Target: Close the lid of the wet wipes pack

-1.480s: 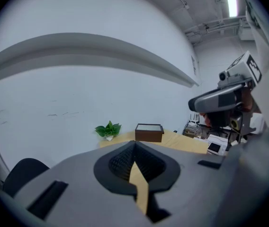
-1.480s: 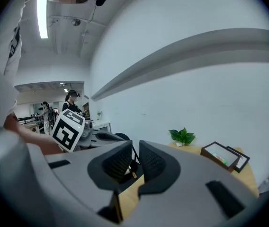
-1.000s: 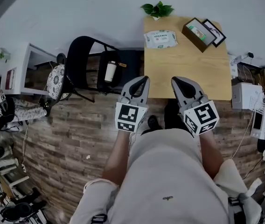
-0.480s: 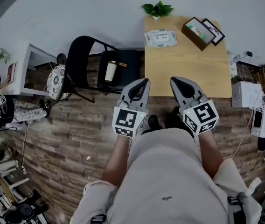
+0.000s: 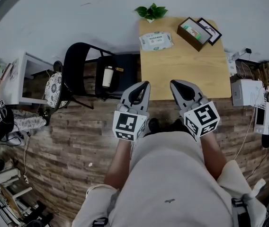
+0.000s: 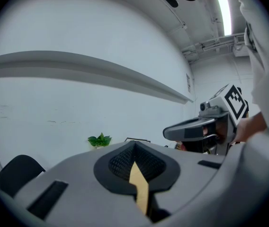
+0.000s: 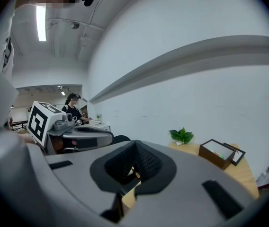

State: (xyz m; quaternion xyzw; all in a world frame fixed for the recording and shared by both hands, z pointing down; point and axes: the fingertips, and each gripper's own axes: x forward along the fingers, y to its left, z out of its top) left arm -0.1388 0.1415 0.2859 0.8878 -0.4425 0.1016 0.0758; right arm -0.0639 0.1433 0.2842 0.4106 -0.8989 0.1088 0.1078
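Note:
The wet wipes pack, white with green print, lies at the far left of a small wooden table. I cannot tell from here how its lid stands. My left gripper hangs shut before the table's near edge, over the floor, well short of the pack. My right gripper is shut beside it, also at the near edge. Neither holds anything. In the left gripper view the left gripper shows closed jaws and the right gripper's body to the right. In the right gripper view the right gripper is closed, and the pack is hidden.
A brown open box and a black picture frame sit at the table's far right; a potted plant stands at the far edge by the wall. A black chair with a bottle stands left of the table. White devices sit right.
The head view has shifted, so the table and pack now sit a little further left and up. Both grippers stay shut in about the same place.

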